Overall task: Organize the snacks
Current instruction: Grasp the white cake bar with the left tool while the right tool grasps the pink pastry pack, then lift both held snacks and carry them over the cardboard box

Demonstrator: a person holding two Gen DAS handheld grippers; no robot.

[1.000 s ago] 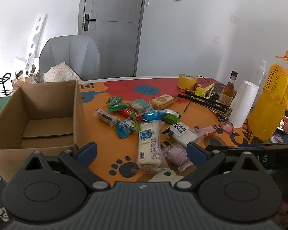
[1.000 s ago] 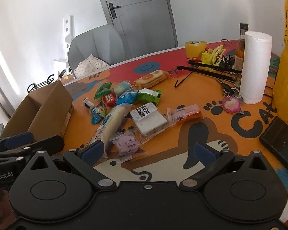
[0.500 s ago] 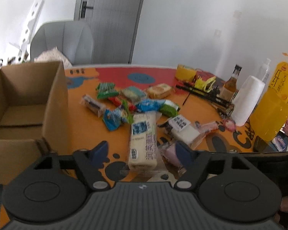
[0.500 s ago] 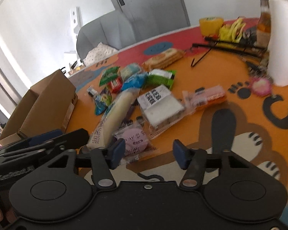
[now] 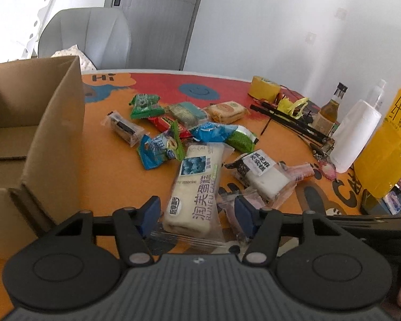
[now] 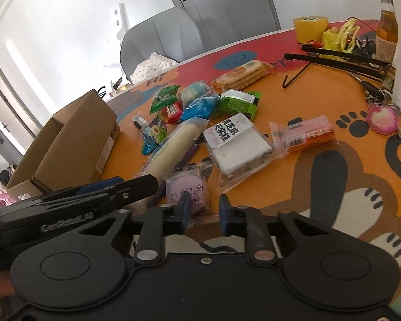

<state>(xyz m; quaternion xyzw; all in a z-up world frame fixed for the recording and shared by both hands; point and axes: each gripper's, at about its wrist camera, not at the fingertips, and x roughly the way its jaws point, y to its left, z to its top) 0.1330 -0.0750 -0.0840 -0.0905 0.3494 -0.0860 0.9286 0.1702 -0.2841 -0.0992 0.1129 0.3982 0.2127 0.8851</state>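
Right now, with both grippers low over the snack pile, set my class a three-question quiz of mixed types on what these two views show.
1. True or false: the cardboard box already holds several snack packets.
2. Multiple choice: the left gripper straddles which item? A) the long white cake packet B) the yellow tape roll C) the brown glass bottle
3. Fill the gap: the right gripper is lined up on the round ____-coloured pastry packet.

Key
1. False; the visible part of its floor is bare.
2. A; its jaws are open on either side of it.
3. Purple; the jaws are narrowed but not shut.
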